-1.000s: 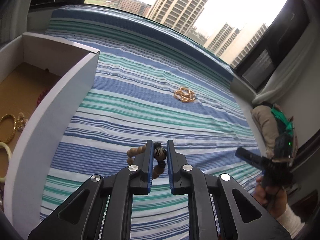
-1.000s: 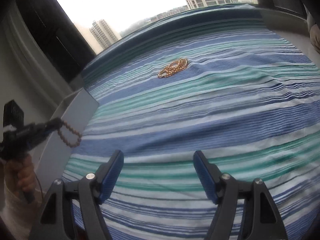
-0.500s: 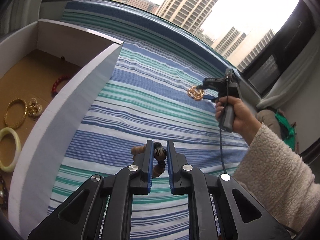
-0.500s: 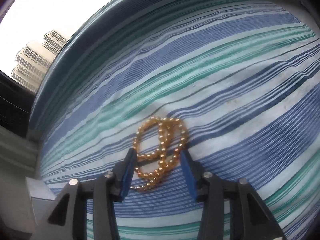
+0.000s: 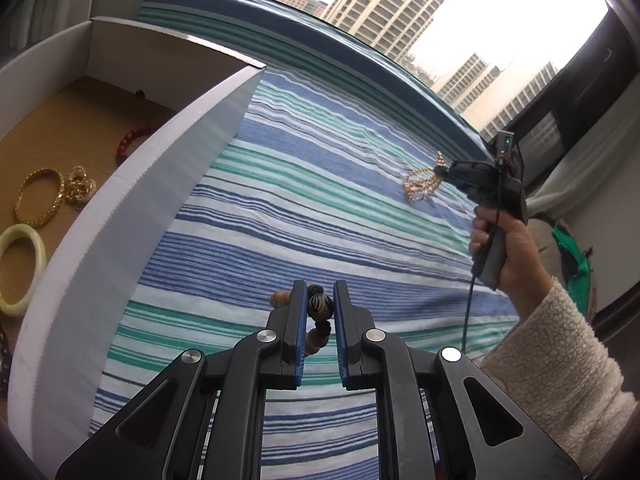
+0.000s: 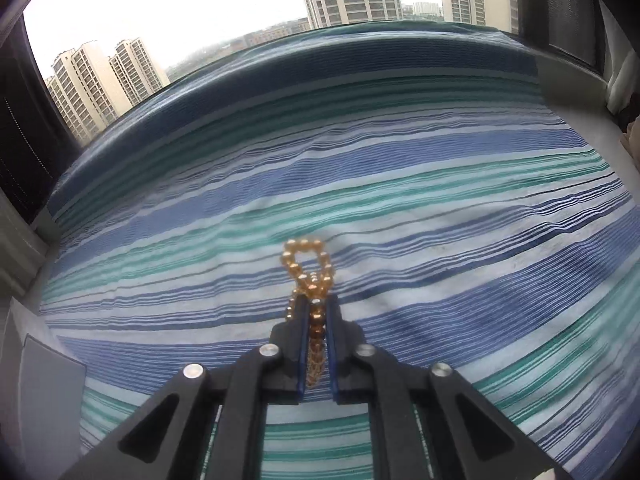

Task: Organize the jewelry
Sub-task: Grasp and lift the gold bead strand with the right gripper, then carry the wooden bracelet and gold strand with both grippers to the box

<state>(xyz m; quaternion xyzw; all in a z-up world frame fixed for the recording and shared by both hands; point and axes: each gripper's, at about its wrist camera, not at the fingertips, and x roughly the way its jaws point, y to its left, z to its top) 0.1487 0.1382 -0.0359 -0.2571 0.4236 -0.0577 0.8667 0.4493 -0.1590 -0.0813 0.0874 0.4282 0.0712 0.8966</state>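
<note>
My left gripper [image 5: 319,294] is shut on a brown bead bracelet [image 5: 320,307] with a striped bead, held above the striped cloth [image 5: 320,200] just right of the white box [image 5: 132,208]. My right gripper [image 6: 316,308] is shut on a gold bead necklace [image 6: 306,264], whose loop sticks out past the fingertips and hangs just above the cloth. The right gripper also shows in the left wrist view [image 5: 442,170], with the necklace [image 5: 420,184] dangling from it.
The box holds a gold bangle [image 5: 40,196], a gold chain piece [image 5: 80,186], a pale green bangle [image 5: 20,268] and a red bead bracelet [image 5: 132,140]. Its tall wall stands to the left of my left gripper. Windows lie beyond the cloth.
My right gripper reached the gold necklace, closed on it and lifted it off the cloth. My left gripper moved closer to the box, still holding the brown bracelet.
</note>
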